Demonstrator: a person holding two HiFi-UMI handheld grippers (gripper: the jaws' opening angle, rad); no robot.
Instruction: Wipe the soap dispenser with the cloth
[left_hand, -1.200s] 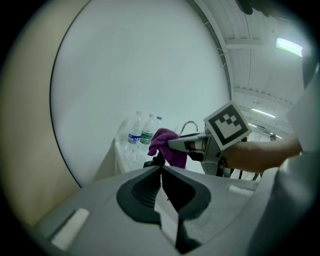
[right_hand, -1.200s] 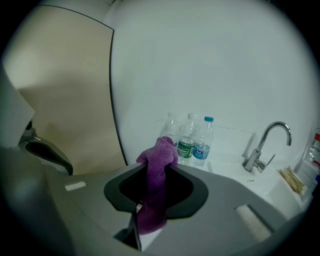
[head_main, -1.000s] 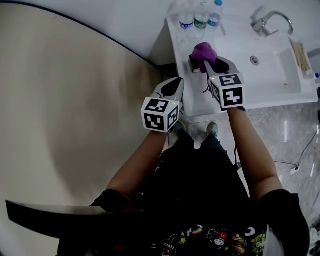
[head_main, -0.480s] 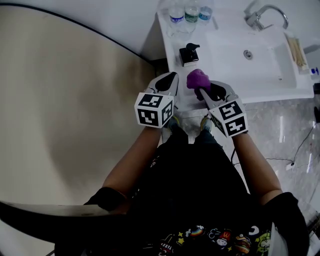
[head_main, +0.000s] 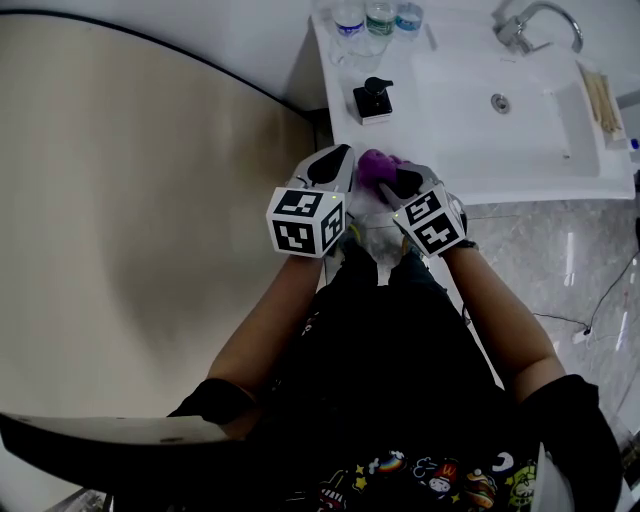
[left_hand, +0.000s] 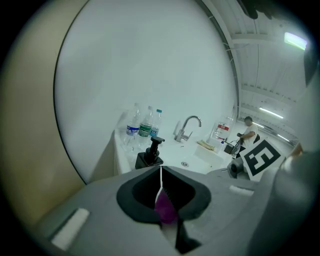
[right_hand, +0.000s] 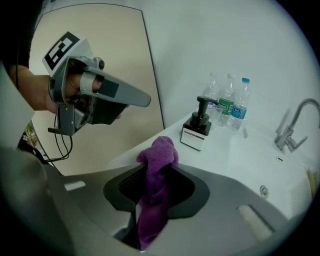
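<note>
The right tongs (right_hand: 152, 172) are gripping the purple cloth (right_hand: 156, 182). Their jaws are closing on the fabric's middle, so that one bunch is standing up past the tips and a tail is hanging below.

Over the past second these tongs have been drawing back from the soap dispenser (head_main: 372, 99), which the cloth was covering. The black pump bottle is now standing uncovered and upright on the white counter (head_main: 400, 140), left of the basin (head_main: 450, 100). It is apart from the cloth, which is hovering near the counter's front edge. With contact broken, either a wiping pass is ending or the cloth is being readied for another; which cannot be judged here.

The left tongs (left_hand: 161, 174) are idling near the cloth without touching it, jaws pressed together. A small purple sliver (left_hand: 165, 210) is showing low in their seam, its nature unclear.

Three water bottles (head_main: 375, 17) are standing behind the dispenser, and a faucet (head_main: 528, 25) is rising beyond the basin. Nothing is blocking a straight approach from the front; the bottles are crowding only the dispenser's far side.
</note>
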